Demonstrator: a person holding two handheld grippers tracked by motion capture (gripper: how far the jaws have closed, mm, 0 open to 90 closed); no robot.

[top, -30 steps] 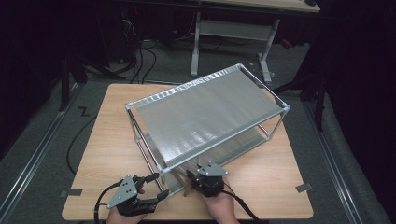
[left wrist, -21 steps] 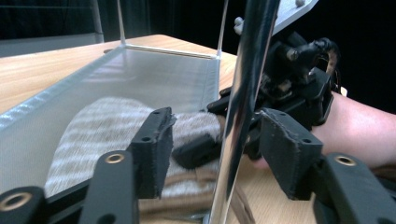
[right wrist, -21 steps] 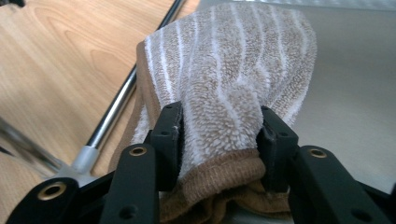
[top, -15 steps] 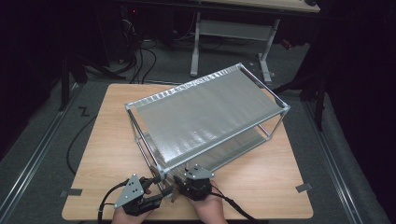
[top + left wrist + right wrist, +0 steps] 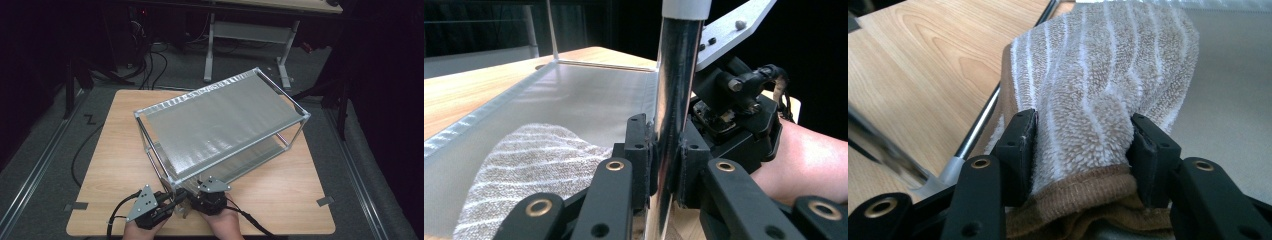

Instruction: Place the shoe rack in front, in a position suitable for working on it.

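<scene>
Left gripper [image 5: 667, 165] clamped on the shiny upright corner post [image 5: 676, 100] of the rack [image 5: 220, 120], jaws pressed against either side of the tube, low on it. In the high view, same left gripper [image 5: 167, 202] at the near edge of the wooden table [image 5: 110, 150], right at the rack's nearest corner. Right gripper [image 5: 1080, 145] closed on a bunched fold of the brown-and-white striped towel [image 5: 1098, 75], fluffy pile squeezed between both jaws, brown hem just below them. Seen from above, right gripper [image 5: 207, 195] just beside the left one, tucked under the near edge of the top shelf [image 5: 225, 117]. Towel [image 5: 524, 165] lying on the lower shelf [image 5: 589, 95] of the rack, near the gripped post, spread away from the jaws over the grey mesh. Rack standing askew on the table, long side running from near left to far right. Hand [image 5: 227, 227] behind the right gripper at the bottom edge
</scene>
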